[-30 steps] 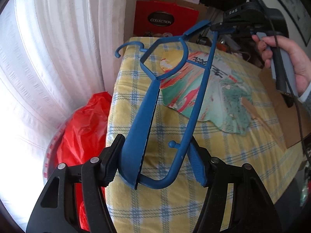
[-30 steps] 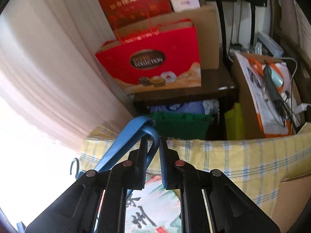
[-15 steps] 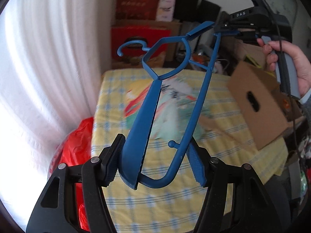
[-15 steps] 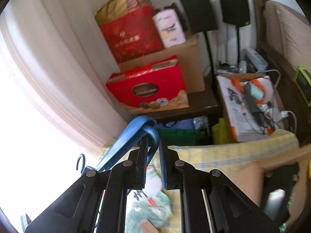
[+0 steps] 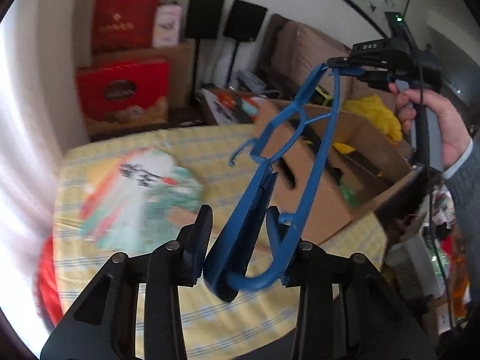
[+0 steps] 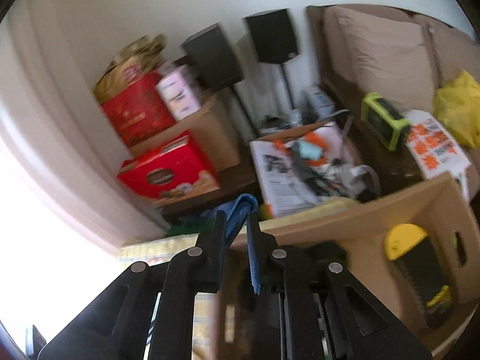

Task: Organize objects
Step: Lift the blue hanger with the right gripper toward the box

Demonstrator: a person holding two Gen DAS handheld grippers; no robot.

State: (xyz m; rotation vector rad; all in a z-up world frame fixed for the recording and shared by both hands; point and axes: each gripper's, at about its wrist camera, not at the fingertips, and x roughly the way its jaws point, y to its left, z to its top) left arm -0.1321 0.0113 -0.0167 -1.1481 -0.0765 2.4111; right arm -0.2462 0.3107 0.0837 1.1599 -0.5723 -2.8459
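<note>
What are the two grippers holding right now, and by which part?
Both hold the blue hanger. The left gripper, jaws just narrowed, squeezes one rounded shoulder end; the right gripper clamps the opposite shoulder tip, above the cardboard box.

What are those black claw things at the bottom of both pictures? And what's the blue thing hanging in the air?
The claws are tongs. A person holds one pair in each hand, and each pair has a small camera looking out along its two fingers. So one picture is the view from the left tongs and the other is the view from the right tongs.

The blue thing is a blue plastic clothes hanger. Both pairs of tongs are holding it up, one at each end. The left tongs have just been closing, with the hanger between them. In the left picture you can also see the person's right hand.

Below is a table with a yellow checked cloth. On it lie a painted paper fan and an open brown cardboard box.
</note>
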